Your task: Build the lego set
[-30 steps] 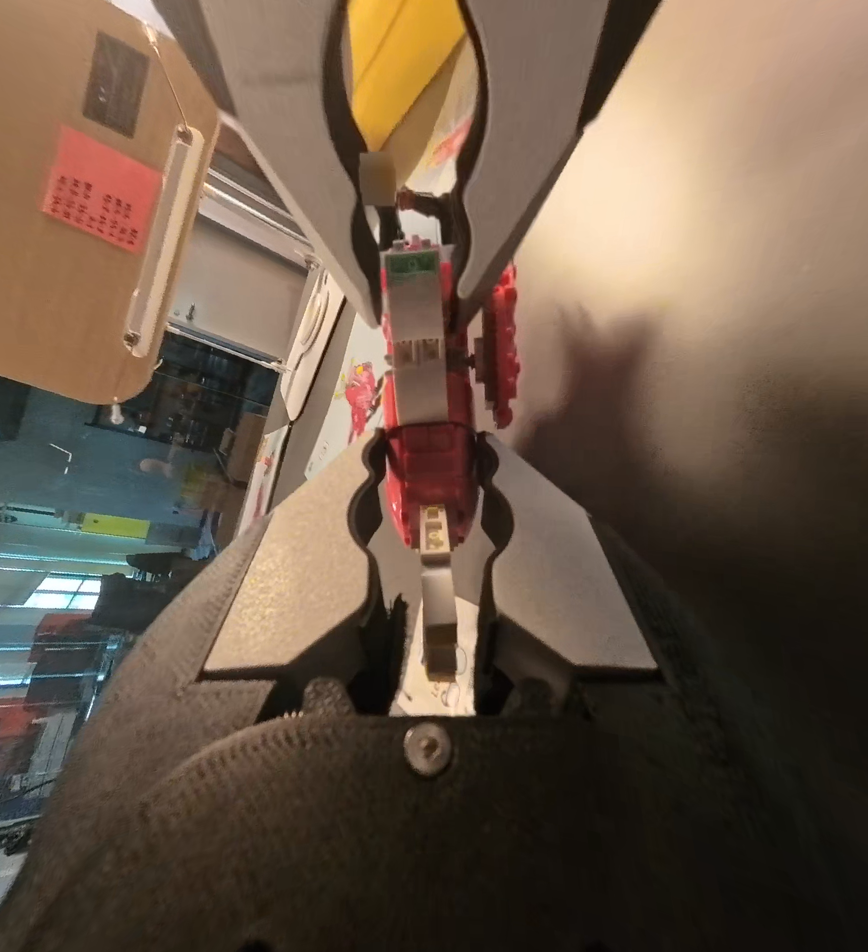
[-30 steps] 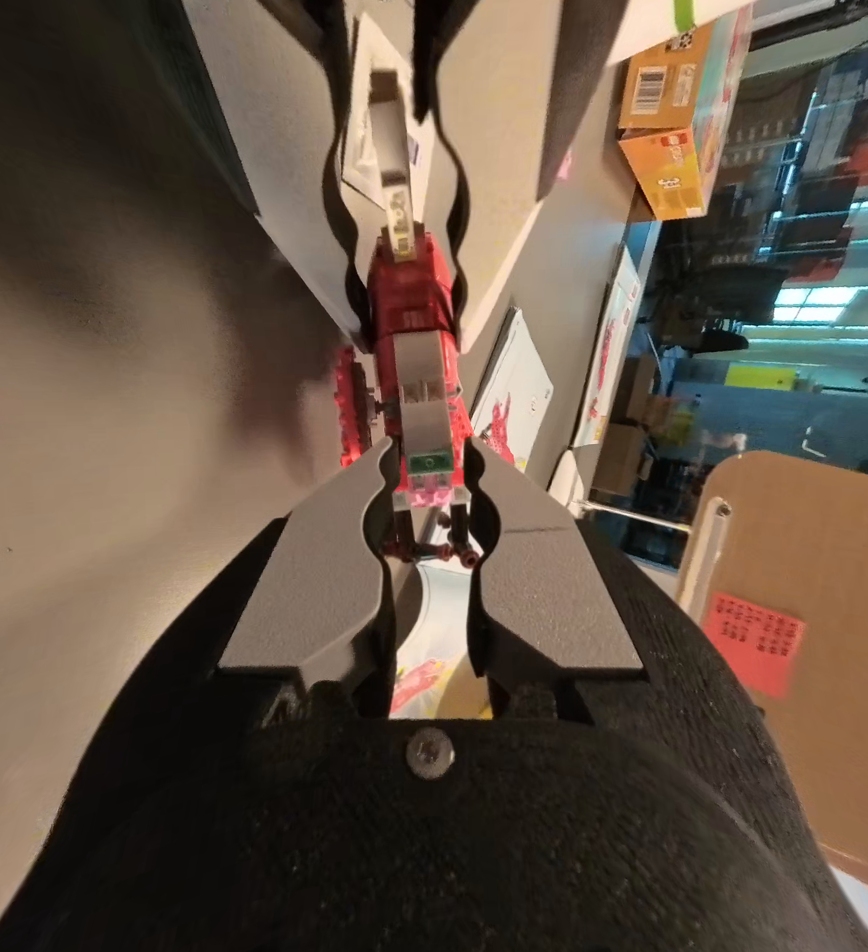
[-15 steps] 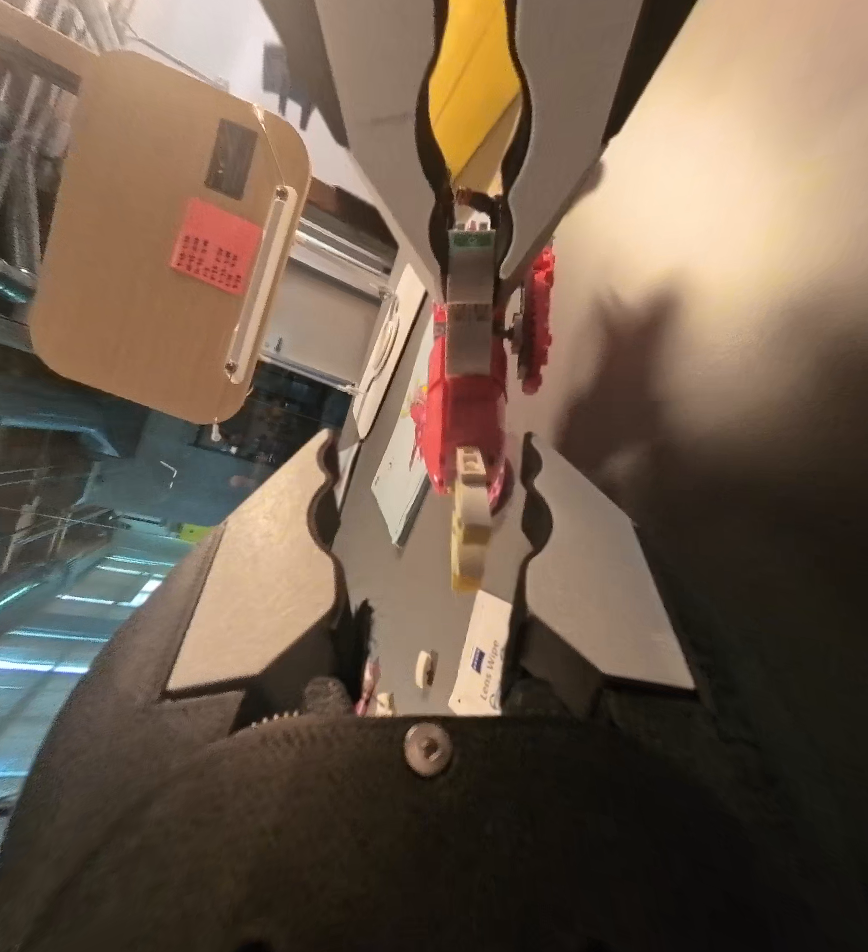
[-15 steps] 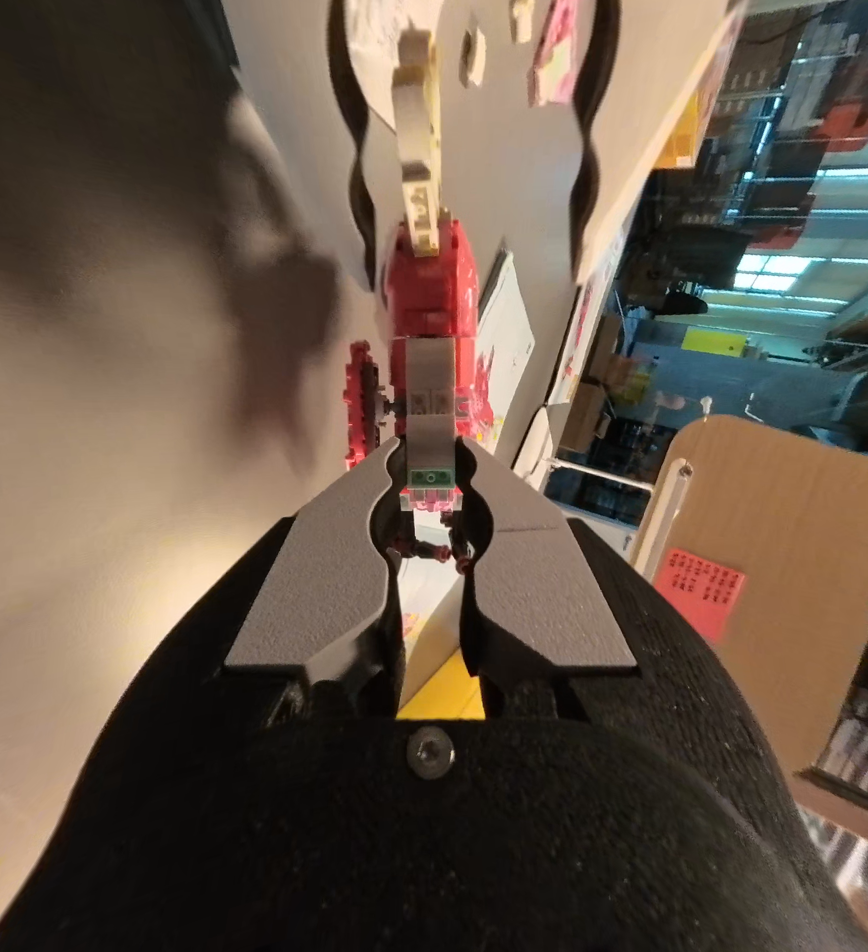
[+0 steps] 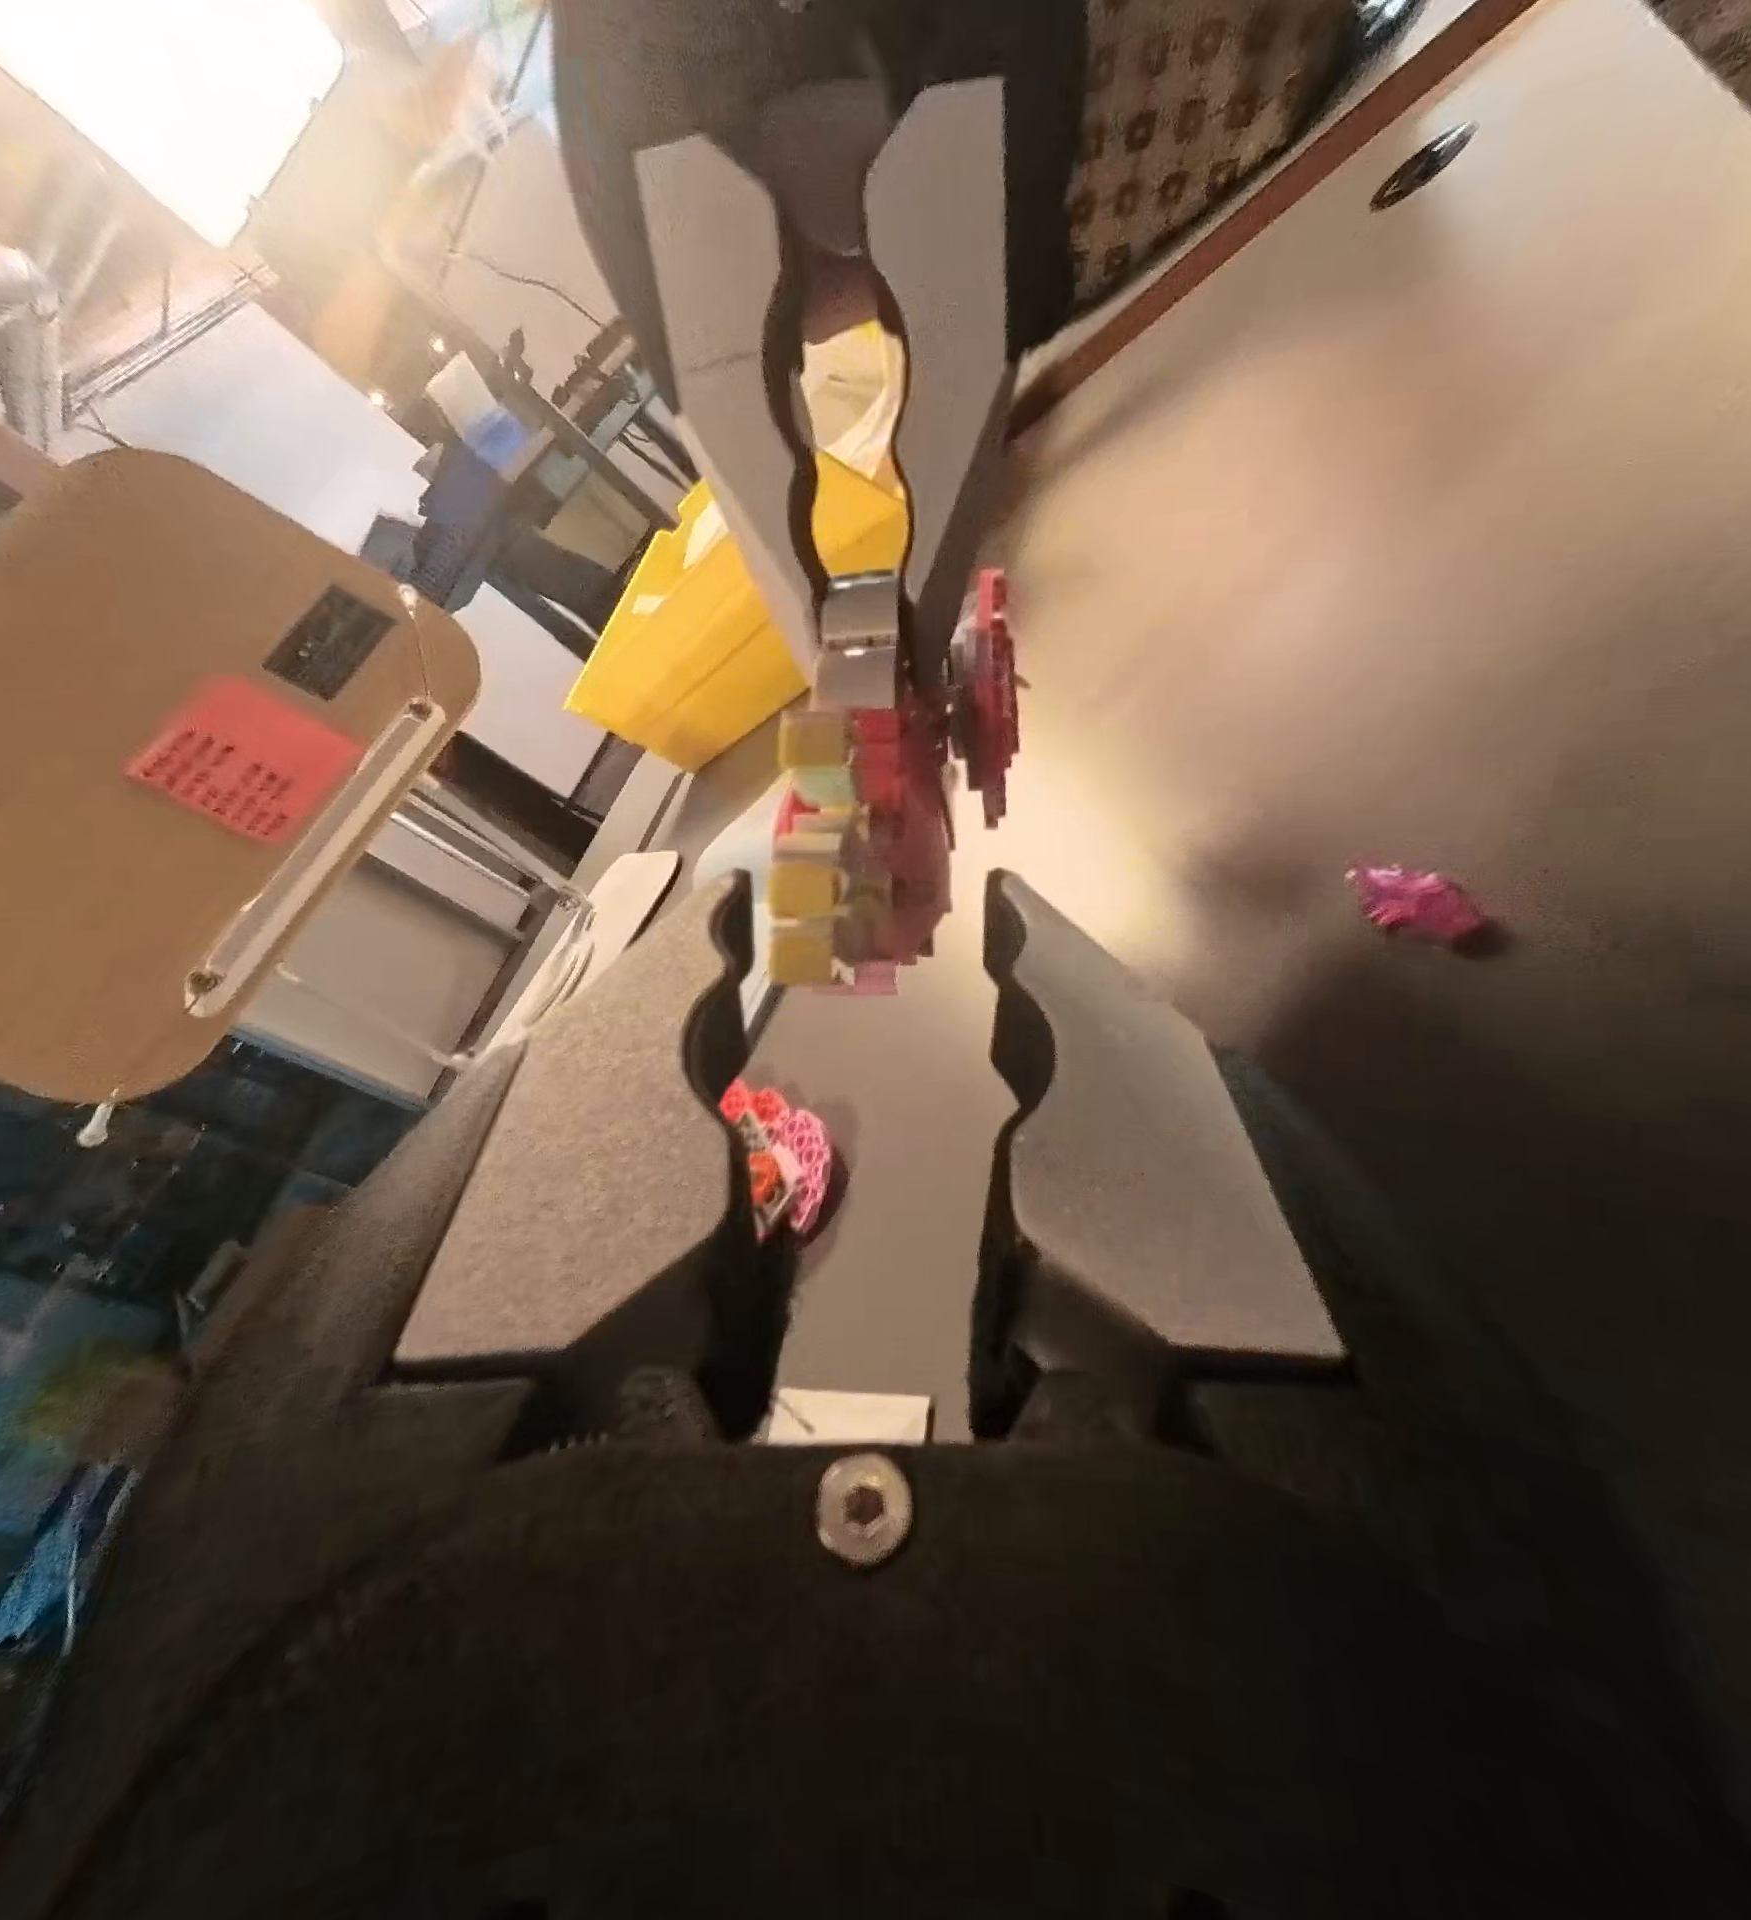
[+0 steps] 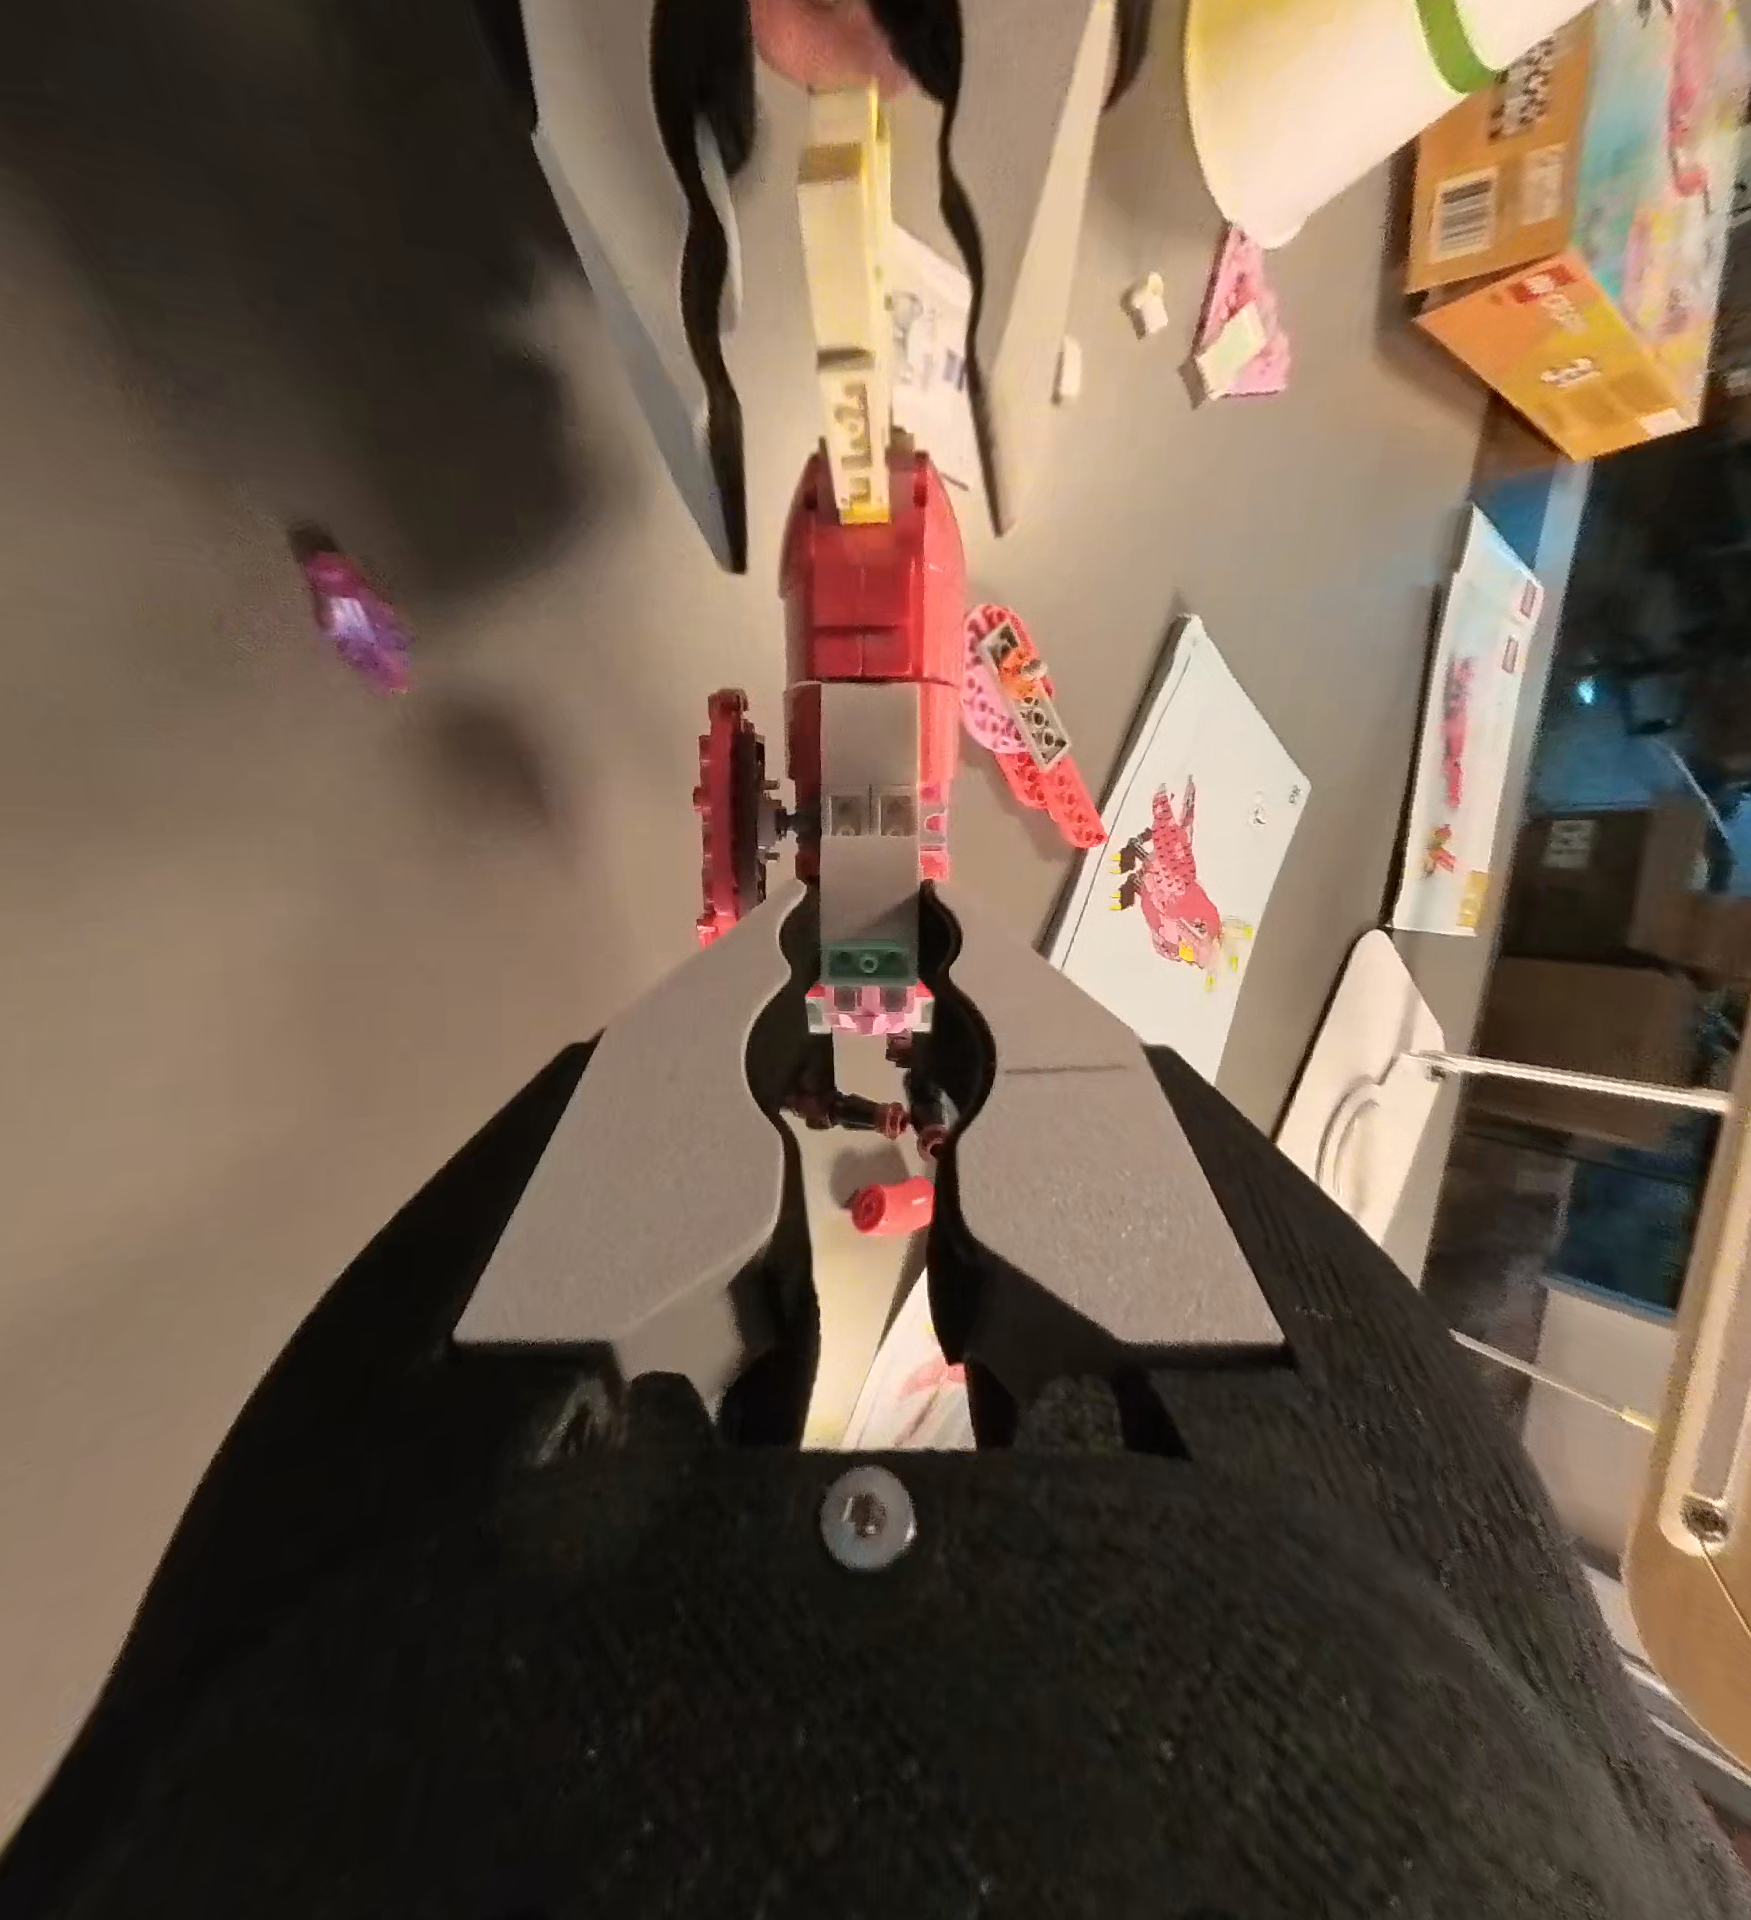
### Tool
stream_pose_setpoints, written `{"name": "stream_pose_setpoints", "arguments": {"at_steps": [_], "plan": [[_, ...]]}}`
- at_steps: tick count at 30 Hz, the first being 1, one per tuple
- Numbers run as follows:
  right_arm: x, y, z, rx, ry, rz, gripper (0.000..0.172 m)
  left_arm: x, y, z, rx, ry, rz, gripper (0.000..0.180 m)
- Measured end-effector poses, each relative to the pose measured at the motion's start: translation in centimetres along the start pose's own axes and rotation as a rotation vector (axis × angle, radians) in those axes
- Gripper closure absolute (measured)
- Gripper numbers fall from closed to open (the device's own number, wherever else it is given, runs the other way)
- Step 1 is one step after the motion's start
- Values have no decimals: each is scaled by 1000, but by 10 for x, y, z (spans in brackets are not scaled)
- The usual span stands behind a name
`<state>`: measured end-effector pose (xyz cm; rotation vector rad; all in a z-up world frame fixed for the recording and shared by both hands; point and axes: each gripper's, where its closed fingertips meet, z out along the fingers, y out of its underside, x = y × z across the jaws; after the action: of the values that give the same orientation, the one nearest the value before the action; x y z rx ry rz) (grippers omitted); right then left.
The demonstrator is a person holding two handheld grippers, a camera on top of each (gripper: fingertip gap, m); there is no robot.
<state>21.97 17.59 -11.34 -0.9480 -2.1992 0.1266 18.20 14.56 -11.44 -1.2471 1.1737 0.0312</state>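
Right wrist view: right gripper [image 6: 869, 914] jaws clamp the red brick model [image 6: 871, 665]; left gripper [image 5: 863, 914] jaws gape, unclenched.

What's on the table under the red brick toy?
Beneath the red brick toy lie a pink winged piece and a small red cylinder. The toy itself covers the tabletop directly behind it.

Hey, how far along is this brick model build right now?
Done: a red brick model with a grey underside, cream neck and one dark red wing attached.

In hand: the right gripper clamps its tail end; the left gripper is open beside it.

Left: a pink wing piece still lies on the table.
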Motion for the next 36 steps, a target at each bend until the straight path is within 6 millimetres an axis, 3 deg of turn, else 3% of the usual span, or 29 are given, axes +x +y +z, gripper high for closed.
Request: {"name": "stream_pose_setpoints", "arguments": {"at_steps": [7, 12, 21, 27, 30, 34, 36], "plan": [[0, -13, -7, -12, -16, -12, 158, -2, -4, -2, 2, 3, -2, 147], [0, -44, -13, 65, -15, -26, 157, -3, 4, 2, -60, -16, 44, 148], [7, -25, -6, -35, 67, -88, 157, -8, 7, 2, -53, -57, 13, 147], [14, -8, 6, -148, 191, -152, 156, -9, 14, 10, -116, -83, -2, 110], [18, -14, 9, -127, 254, -129, 156, -14, 15, 12, -153, -144, 63, 107], [18, -25, 14, -78, 277, -88, 157, -17, 20, 13, -197, -195, 147, 120], [20, -25, 16, -78, 302, -79, 157, -17, 20, 13, -202, -193, 141, 118]]}}
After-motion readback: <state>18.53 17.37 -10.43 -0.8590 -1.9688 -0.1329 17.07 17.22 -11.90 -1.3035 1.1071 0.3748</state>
